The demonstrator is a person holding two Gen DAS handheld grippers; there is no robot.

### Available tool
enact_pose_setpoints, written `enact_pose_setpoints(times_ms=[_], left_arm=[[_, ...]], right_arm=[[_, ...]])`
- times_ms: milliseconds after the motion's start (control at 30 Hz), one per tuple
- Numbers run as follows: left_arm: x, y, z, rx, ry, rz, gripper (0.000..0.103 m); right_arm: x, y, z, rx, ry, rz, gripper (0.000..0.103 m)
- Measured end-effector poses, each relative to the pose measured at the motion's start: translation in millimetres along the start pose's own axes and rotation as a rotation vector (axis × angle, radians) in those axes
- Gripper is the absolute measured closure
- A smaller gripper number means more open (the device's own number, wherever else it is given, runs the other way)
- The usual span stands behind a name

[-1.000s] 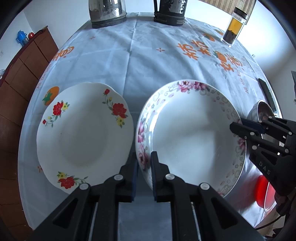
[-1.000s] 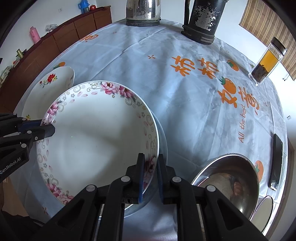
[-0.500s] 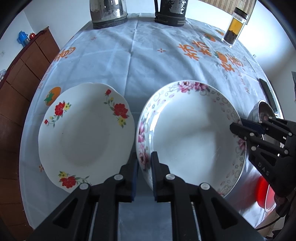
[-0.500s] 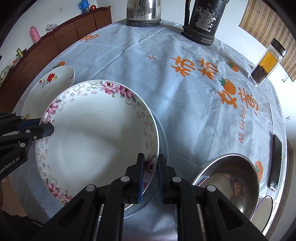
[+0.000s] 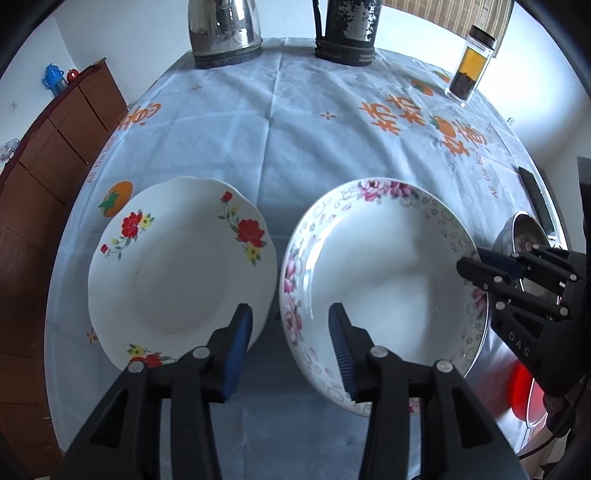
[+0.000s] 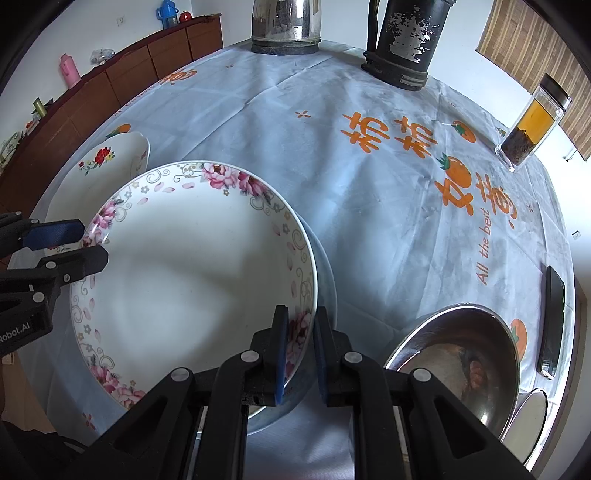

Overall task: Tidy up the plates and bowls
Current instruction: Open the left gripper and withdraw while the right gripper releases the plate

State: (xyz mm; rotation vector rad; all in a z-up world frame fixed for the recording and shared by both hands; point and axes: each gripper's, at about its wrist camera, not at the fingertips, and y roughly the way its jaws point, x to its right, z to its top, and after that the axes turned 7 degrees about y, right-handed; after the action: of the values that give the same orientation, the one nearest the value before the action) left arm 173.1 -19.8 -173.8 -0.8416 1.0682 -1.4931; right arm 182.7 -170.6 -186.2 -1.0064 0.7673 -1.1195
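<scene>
**Desk:** What's around you on the table?

**Me:** On the tablecloth (image 5: 295, 140), a steel kettle (image 5: 225, 33) and a dark flask (image 5: 347, 29) stand at twelve o'clock, well apart from the plates. A jar of tea (image 5: 469, 66) is at one o'clock. At three to four o'clock from the pink-flowered plate (image 6: 192, 266) I see a steel bowl (image 6: 461, 354) just beside it, with a dark phone (image 6: 552, 321) beyond. A wooden sideboard (image 5: 48, 162) runs along at nine o'clock.

**Desk:** And the plates?

**Me:** The red-flowered plate (image 5: 181, 269) lies flat at nine o'clock of the pink-flowered one, rims nearly touching.

**Desk:** Grippers?

**Me:** My left gripper (image 5: 291, 347) is opening; the pink plate's near rim sits between the pads, which no longer press it. The left pad overlaps the red-flowered plate's edge in view. My right gripper (image 6: 299, 350) is clamped tight on the pink plate's rim at four o'clock.
</scene>
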Motion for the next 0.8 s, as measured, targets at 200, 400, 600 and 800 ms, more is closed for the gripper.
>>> enact_pose_setpoints(times_ms=[200, 400, 600, 800], left_arm=[[-5, -1, -2, 0.0, -0.026, -0.001, 0.048], [-8, -1, -3, 0.002, -0.046, -0.007, 0.046], [-12, -2, -5, 0.005, -0.059, -0.003, 0.046], [-14, -5, -8, 0.012, -0.064, 0.002, 0.045]], right_arm=[[3, -2, -2, -0.018, 0.004, 0.012, 0.087], [4, -6, -8, -0.033, 0.007, 0.027, 0.086], [-2, -16, -7, 0.016, -0.051, -0.085, 0.086], [0, -23, -2, 0.043, -0.025, -0.032, 0.086]])
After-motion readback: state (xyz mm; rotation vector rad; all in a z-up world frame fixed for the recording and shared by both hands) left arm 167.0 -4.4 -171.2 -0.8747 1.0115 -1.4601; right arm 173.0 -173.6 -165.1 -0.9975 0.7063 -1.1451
